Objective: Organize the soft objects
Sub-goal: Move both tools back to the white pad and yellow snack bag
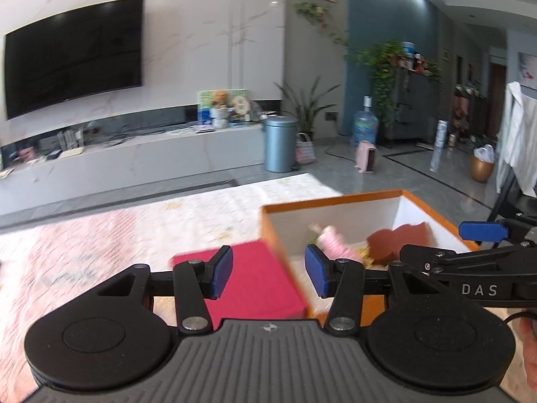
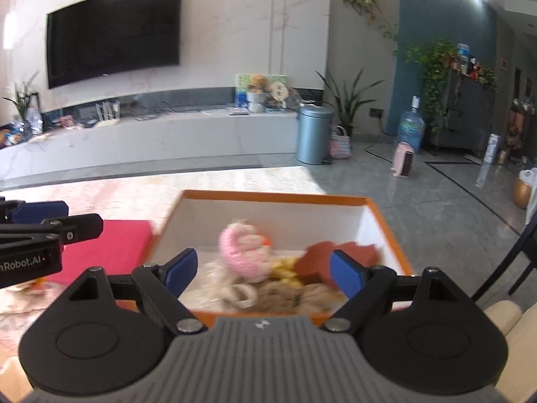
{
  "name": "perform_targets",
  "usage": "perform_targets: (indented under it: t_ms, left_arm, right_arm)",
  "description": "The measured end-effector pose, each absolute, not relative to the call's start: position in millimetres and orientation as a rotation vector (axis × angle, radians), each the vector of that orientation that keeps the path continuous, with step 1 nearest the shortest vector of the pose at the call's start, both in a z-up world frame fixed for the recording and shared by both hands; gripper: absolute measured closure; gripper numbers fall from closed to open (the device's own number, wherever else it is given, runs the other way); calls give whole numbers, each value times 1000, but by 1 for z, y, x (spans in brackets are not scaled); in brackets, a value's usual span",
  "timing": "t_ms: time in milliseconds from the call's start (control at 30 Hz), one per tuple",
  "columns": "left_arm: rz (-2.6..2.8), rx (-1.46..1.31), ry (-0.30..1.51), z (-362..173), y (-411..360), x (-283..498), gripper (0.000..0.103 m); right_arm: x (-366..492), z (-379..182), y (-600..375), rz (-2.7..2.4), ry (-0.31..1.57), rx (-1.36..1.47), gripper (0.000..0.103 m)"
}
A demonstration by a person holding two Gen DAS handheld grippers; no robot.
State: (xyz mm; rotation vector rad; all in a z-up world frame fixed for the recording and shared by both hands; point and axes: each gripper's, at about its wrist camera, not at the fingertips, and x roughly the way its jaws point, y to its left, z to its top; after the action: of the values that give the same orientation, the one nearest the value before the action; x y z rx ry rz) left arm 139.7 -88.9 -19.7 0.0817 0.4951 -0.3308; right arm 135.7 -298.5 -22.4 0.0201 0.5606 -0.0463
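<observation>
An orange box with white inside walls (image 2: 278, 215) holds several soft toys: a pink knitted one (image 2: 243, 252), a brown-red one (image 2: 319, 257), a yellow one (image 2: 285, 267) and beige-grey plush ones (image 2: 278, 297). The box also shows in the left wrist view (image 1: 335, 216). My right gripper (image 2: 263, 273) is open and empty above the box's near edge. My left gripper (image 1: 268, 273) is open and empty over the box's left corner. A red flat object (image 1: 255, 278) lies left of the box; it also shows in the right wrist view (image 2: 107, 248).
The box stands on a table with a pink-white patterned cloth (image 1: 117, 235). Beyond are a TV wall, a low white console (image 2: 151, 141), a blue-grey bin (image 2: 313, 134), a water bottle (image 2: 411, 127) and a grey tiled floor. A dark chair (image 2: 510, 262) stands at the right.
</observation>
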Motion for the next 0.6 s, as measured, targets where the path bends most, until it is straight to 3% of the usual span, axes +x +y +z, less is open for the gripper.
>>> perform_targets:
  t_ms: [600]
  left_arm:
    - [-158, 1, 679, -61, 11, 74, 46]
  right_arm:
    - [83, -51, -189, 187, 670, 20, 18]
